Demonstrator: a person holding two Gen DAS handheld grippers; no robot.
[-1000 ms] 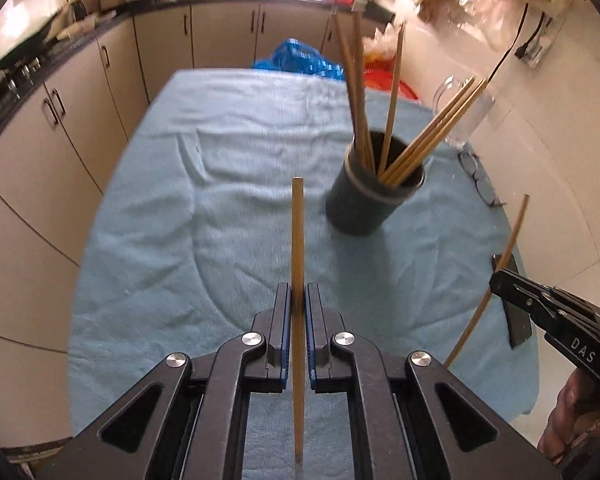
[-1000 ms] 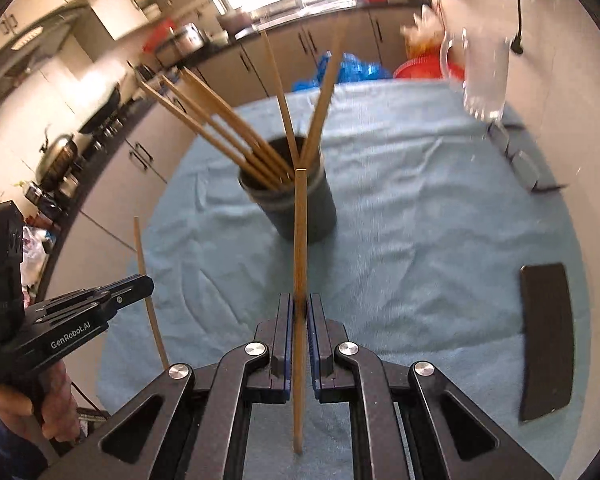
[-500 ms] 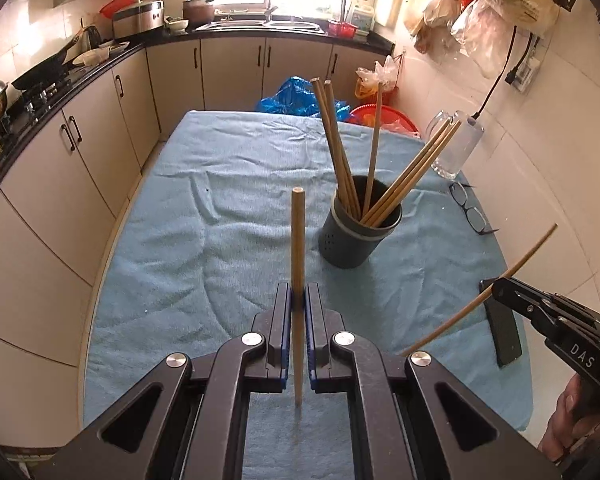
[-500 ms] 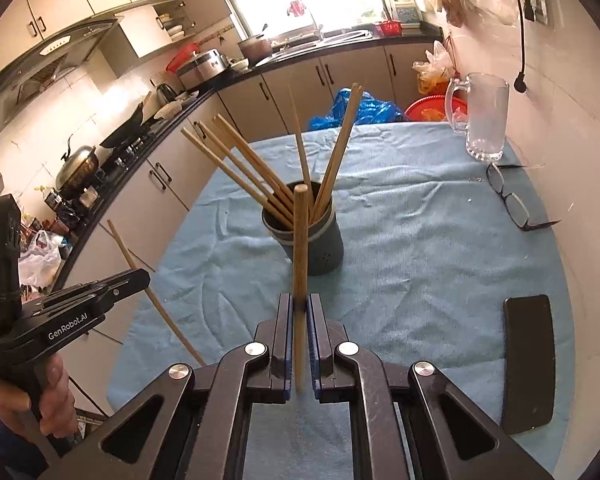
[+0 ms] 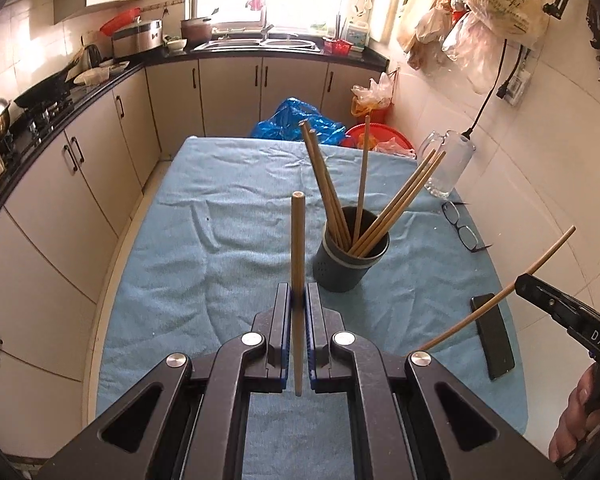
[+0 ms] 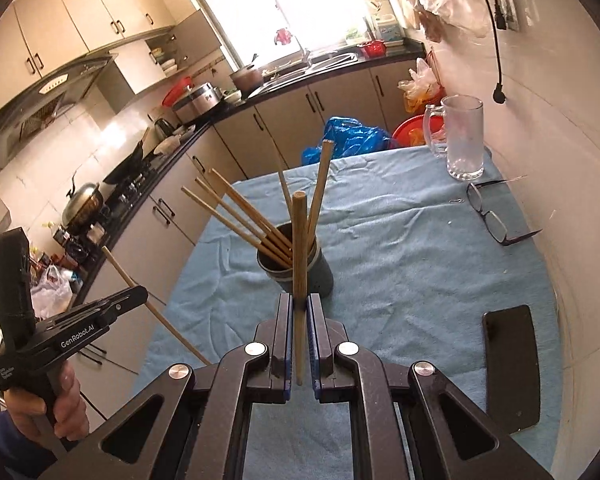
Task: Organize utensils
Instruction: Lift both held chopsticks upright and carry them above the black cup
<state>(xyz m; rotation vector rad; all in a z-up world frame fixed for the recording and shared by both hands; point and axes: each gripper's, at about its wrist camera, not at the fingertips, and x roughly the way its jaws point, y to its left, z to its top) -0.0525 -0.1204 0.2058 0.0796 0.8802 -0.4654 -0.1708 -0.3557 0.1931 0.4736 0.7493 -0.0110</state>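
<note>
A dark grey holder point(image 5: 350, 262) with several wooden chopsticks stands on the blue cloth; it also shows in the right wrist view point(image 6: 298, 270). My left gripper point(image 5: 298, 300) is shut on a chopstick point(image 5: 298, 248) held upright, above the table in front and left of the holder. My right gripper point(image 6: 299, 300) is shut on another chopstick point(image 6: 299, 240), high in front of the holder. In the left wrist view the right gripper point(image 5: 520, 282) shows at the right with its chopstick point(image 5: 500, 294) slanted. In the right wrist view the left gripper point(image 6: 140, 294) shows at the left.
A glass mug point(image 5: 446, 164), spectacles point(image 5: 462, 228) and a black phone point(image 5: 496, 336) lie along the table's right side by the wall. Kitchen cabinets point(image 5: 100, 148) and a counter run along the left and back. A blue bag point(image 5: 296, 120) sits beyond the table.
Both grippers have risen and drawn back from the holder, each still holding its chopstick. The holder now looks smaller and farther away.
</note>
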